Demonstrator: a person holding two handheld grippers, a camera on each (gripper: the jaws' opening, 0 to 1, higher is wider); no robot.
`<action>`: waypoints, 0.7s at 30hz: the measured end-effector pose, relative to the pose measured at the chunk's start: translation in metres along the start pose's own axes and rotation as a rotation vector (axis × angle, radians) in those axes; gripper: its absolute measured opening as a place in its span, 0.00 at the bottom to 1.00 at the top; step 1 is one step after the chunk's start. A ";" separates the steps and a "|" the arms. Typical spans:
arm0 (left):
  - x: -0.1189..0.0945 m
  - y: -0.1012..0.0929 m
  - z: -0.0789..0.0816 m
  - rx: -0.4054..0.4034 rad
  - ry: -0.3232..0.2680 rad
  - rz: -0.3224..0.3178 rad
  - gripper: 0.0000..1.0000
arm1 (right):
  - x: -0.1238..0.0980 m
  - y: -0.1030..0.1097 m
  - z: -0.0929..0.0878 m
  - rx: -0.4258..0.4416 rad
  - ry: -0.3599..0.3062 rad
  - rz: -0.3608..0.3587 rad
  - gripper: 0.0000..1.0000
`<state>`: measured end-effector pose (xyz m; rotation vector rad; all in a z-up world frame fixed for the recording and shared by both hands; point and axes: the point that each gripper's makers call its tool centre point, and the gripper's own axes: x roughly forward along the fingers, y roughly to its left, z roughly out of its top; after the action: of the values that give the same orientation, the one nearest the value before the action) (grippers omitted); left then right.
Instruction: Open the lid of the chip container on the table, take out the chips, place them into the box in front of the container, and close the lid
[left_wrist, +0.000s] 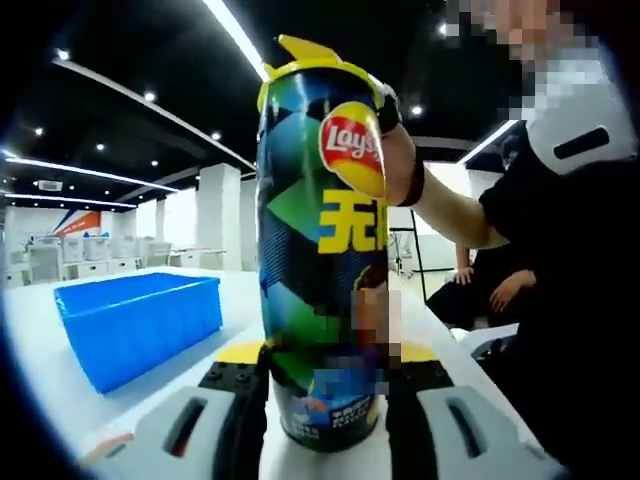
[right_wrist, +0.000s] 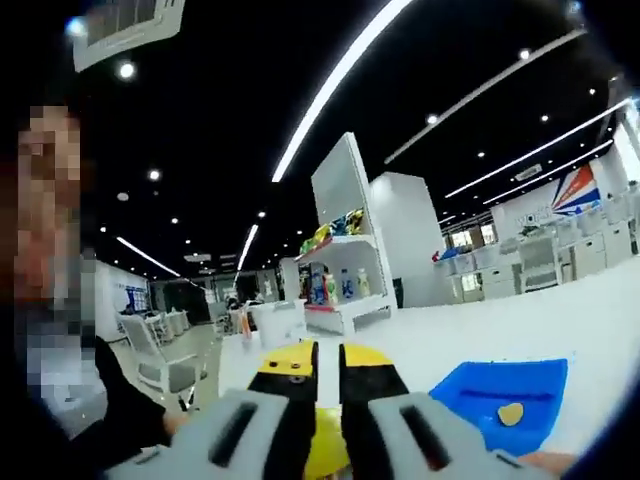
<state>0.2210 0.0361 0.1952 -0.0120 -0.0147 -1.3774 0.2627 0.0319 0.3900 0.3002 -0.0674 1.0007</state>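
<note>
A tall Lay's chip can (left_wrist: 320, 250) stands upright on the white table (left_wrist: 50, 390). My left gripper (left_wrist: 328, 362) is shut on its lower part, one jaw on each side. The can's yellow lid (left_wrist: 318, 68) sits at its top, where my right gripper (left_wrist: 386, 102) reaches in from the right. In the right gripper view the right gripper (right_wrist: 328, 362) has its jaws drawn almost together over the yellow lid (right_wrist: 326, 446) just below them. The blue box (left_wrist: 140, 322) sits to the left of the can. One yellow chip (right_wrist: 511, 413) lies inside the blue box (right_wrist: 530, 385).
A person in dark clothes (left_wrist: 570, 300) sits close on the right of the can, with an arm (left_wrist: 450, 210) stretched toward its top. White shelves with bottles (right_wrist: 335, 285) and desks stand far behind the table.
</note>
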 end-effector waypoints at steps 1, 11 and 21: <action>-0.001 -0.001 0.002 -0.007 -0.006 -0.003 0.47 | -0.002 -0.008 0.001 0.006 -0.002 -0.016 0.09; -0.003 -0.002 0.006 -0.008 -0.024 0.021 0.45 | -0.008 0.005 -0.035 -0.047 0.087 -0.025 0.02; 0.002 0.001 0.002 0.039 -0.010 0.048 0.45 | -0.008 0.002 -0.036 -0.097 0.080 -0.035 0.01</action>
<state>0.2225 0.0348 0.1976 0.0133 -0.0490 -1.3284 0.2539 0.0358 0.3541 0.1713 -0.0377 0.9706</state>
